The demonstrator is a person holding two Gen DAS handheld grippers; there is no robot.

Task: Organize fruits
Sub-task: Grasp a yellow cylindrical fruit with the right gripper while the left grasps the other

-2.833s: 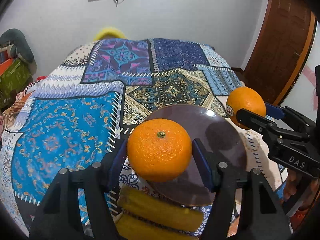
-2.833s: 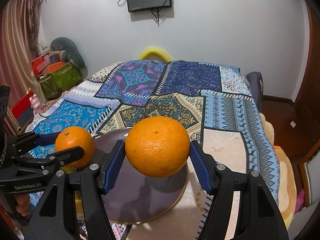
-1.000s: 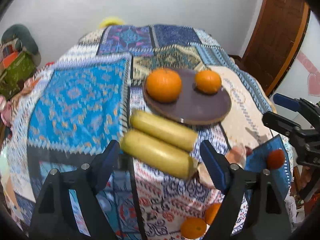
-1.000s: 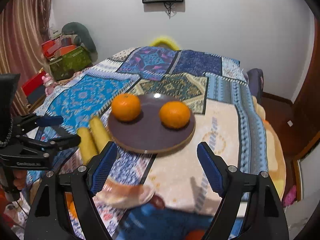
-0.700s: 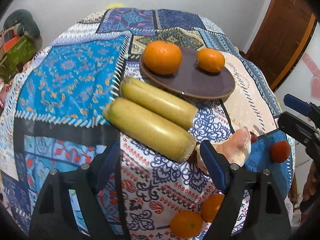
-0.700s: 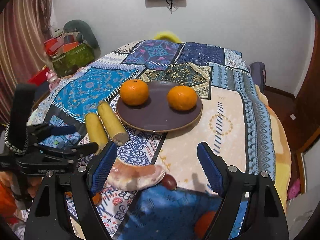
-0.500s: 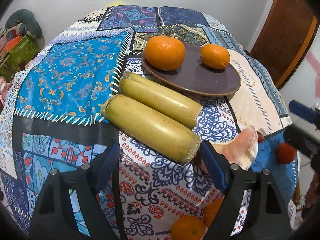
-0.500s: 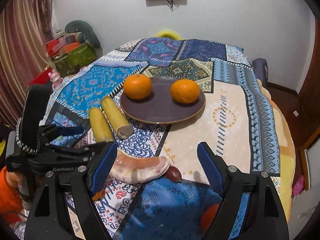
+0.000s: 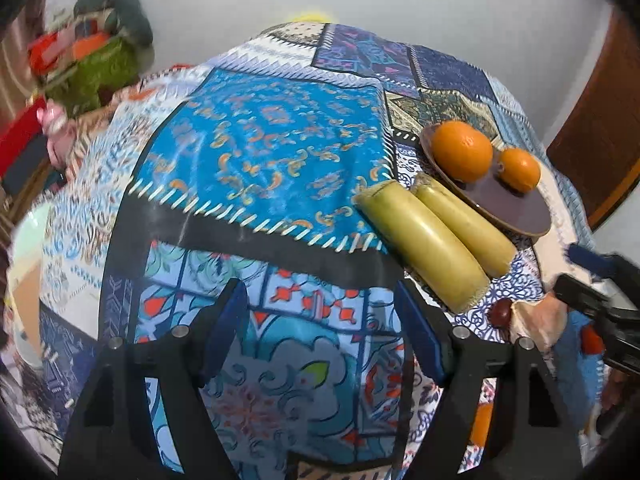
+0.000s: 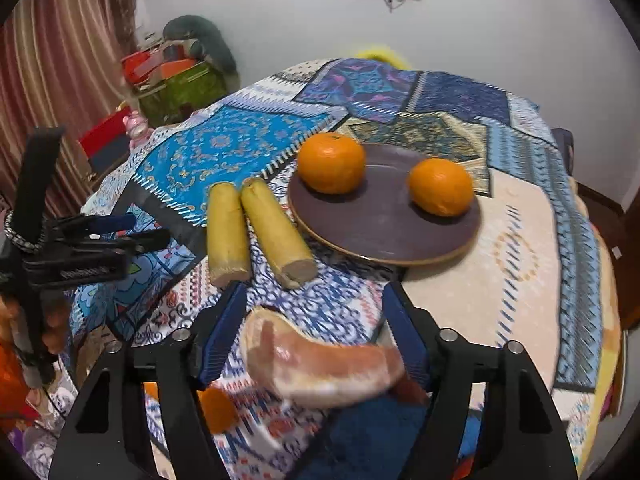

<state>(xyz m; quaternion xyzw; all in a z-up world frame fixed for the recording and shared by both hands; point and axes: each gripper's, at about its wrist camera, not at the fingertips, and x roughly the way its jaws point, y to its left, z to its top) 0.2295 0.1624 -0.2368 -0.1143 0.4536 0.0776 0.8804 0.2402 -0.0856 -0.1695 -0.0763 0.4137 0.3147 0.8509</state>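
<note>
Plate (image 10: 384, 236): 2 oranges (image 10: 331, 162). Right tongs (image 10: 312, 336) closing around pomelo wedge (image 10: 320, 364), untouched; left tongs (image 9: 320, 332) closing, empty.

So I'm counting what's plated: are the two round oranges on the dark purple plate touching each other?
Apart. The right wrist view shows bare plate between the larger orange and the smaller orange.

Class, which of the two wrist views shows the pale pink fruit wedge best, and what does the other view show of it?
The right wrist view: the pink fruit wedge lies whole between the closing jaws of the right gripper, though slightly blurred. The left wrist view shows only part of it at the right edge, behind the right gripper.
</note>
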